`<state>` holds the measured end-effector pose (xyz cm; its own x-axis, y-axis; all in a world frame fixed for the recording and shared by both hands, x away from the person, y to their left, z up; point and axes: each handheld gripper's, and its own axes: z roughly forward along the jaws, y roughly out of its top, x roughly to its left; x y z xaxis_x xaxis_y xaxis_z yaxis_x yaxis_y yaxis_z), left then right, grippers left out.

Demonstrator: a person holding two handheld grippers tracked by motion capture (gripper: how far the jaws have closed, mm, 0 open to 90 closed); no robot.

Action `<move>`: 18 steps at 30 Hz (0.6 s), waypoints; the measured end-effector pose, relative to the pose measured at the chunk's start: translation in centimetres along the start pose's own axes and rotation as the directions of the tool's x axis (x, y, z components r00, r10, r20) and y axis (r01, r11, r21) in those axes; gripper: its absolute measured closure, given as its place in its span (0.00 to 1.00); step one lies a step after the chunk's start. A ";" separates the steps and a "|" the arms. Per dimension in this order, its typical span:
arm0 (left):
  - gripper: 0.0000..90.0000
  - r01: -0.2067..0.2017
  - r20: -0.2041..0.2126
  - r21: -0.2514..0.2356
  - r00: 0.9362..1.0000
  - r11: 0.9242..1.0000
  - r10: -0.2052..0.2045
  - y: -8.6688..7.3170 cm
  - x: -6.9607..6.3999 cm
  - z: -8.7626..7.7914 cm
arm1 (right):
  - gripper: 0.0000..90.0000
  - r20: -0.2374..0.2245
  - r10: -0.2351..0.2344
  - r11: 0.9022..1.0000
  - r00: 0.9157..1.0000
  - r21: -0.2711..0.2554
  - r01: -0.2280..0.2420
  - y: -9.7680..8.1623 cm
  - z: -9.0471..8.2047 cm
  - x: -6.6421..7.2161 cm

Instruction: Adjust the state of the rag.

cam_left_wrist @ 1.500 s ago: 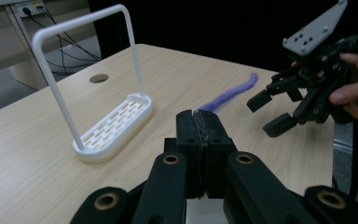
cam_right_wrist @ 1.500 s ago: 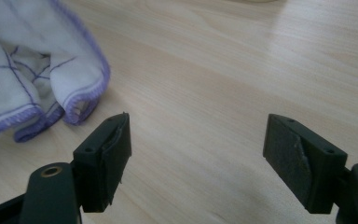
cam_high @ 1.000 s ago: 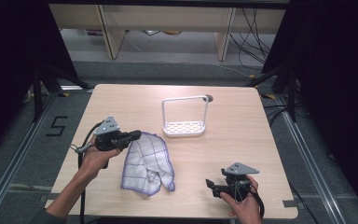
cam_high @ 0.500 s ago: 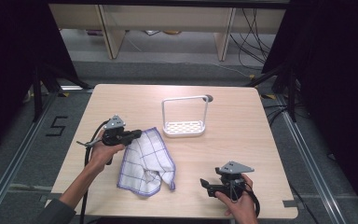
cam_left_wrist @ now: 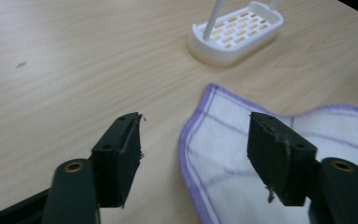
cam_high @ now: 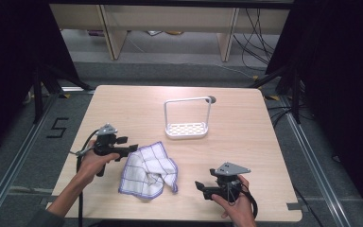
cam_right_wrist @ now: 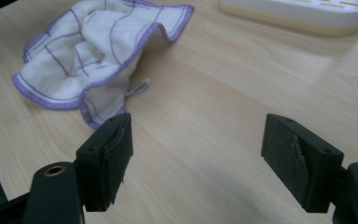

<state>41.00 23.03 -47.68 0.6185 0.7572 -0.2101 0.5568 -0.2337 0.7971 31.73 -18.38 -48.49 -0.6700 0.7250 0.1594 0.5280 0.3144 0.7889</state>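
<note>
The left gripper (cam_high: 133, 150) has just opened its 2 jaws and let go of the cloth (cam_high: 149, 170). The cloth lies crumpled on the near table (cam_high: 246, 123). The right gripper (cam_high: 199, 187) waits open, holding nothing.

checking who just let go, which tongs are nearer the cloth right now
Left. The left tongs sit at the near-left edge of the cloth, jaws just opened and straddling its purple hem. The right tongs hang open to its right, a clear gap of bare table between.

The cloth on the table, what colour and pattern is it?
The cloth is white with thin purple grid lines and a purple stitched edge, clearest in the right gripper view.
</note>
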 end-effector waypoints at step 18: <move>0.27 0.015 0.003 0.075 1.000 0.997 -0.015 -6.7 -4.0 -2.8 | 0.29 -0.047 -0.097 0.995 0.994 0.023 0.098 3.9 4.8 3.7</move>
<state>33.20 23.25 -50.58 0.6117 0.7587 -0.2240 0.6061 -0.2675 0.7491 33.82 -11.57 -47.63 -0.7420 0.6612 0.1101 0.4716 0.3983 0.7867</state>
